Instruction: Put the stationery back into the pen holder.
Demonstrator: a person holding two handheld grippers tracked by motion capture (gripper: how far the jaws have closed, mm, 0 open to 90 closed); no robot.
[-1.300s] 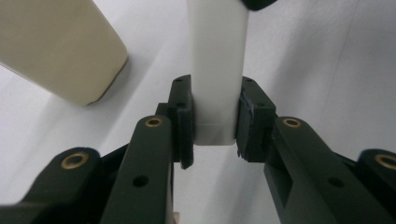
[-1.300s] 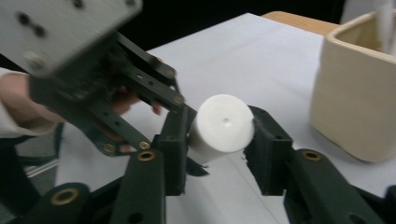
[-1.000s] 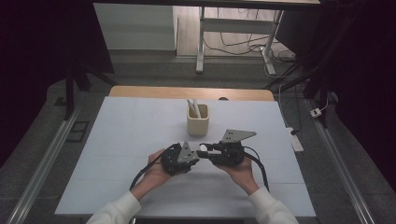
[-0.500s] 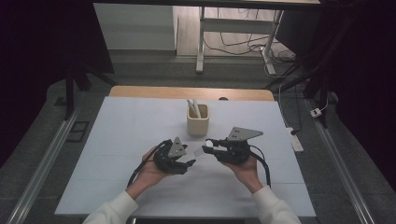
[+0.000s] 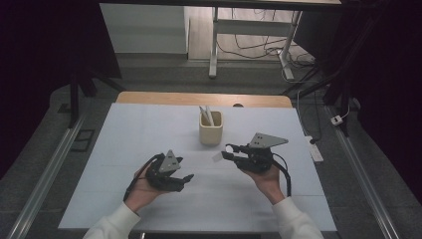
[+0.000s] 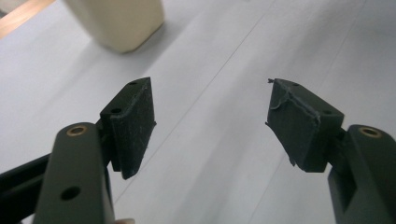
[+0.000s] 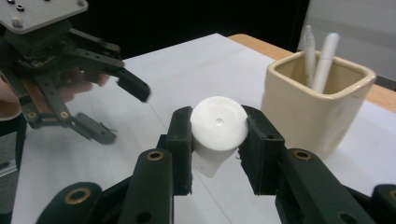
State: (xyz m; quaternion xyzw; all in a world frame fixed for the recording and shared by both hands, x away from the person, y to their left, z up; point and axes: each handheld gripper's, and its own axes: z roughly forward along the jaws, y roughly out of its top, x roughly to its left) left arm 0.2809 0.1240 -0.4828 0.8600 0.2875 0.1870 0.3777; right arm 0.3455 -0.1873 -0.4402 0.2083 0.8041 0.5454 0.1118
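A cream square cup (image 5: 210, 130) stands mid-table with two white pens (image 5: 206, 116) upright in it. To its right and nearer me, my right gripper (image 5: 228, 152) is shut on a short white marker (image 5: 219, 156). In the right gripper view the marker's round end (image 7: 218, 125) faces the camera between the jaws, and the cup (image 7: 317, 109) sits just behind to the right. My left gripper (image 5: 183, 169) hovers left of it, open, with nothing between its pads (image 6: 133, 123). It also appears in the right gripper view (image 7: 123, 114), apart from the marker.
The white table top (image 5: 129, 144) has a wooden strip (image 5: 149, 97) along its far edge. Metal rails (image 5: 45, 174) run along both sides of the table. A desk leg and loose cables (image 5: 249, 45) lie on the floor beyond.
The two grippers were together at the marker a second ago. They have drawn apart: the left went left and toward me, empty, while the right carried the marker to the right.
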